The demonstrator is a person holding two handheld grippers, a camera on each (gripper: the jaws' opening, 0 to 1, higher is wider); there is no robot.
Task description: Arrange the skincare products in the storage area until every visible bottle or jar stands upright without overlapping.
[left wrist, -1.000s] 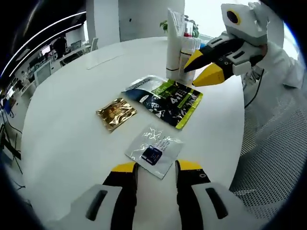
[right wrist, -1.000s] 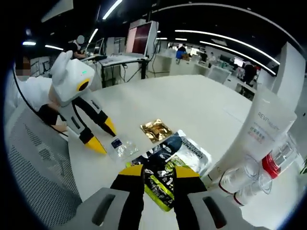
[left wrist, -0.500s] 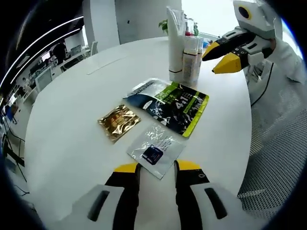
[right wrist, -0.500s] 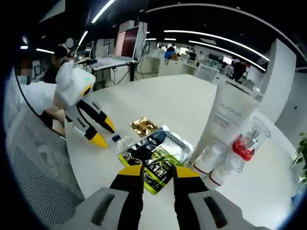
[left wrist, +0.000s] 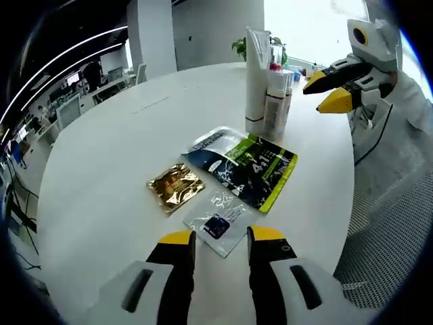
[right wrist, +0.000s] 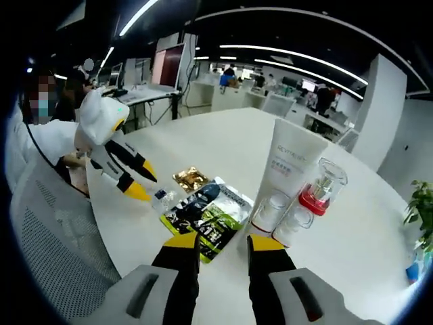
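The landmark for all positions is the dark green-and-black sachet, which lies flat on the round white table.

The left gripper view shows large figures reading "4", possibly "4 in 1", on the sachet; the rest is too small to read. The right gripper view shows partial lettering on the white tube, apparently beginning "REVIT"; the remainder is unclear. The right gripper view also shows a clear bottle with a red collar and a potted plant well beyond the sachet.

Count of flat packets: three. A gold foil sachet lies just beside the dark sachet, and a clear sachet with a dark square touches or nearly touches it.

Count of upright items: one tube, two small white bottles with clear caps, and the red-collared bottle, grouped close together just beyond the dark sachet's far end.

The left hand-held gripper is released, jaws apart, over the clear sachet. The right hand-held gripper is released, grasping nothing, near the dark sachet's edge.
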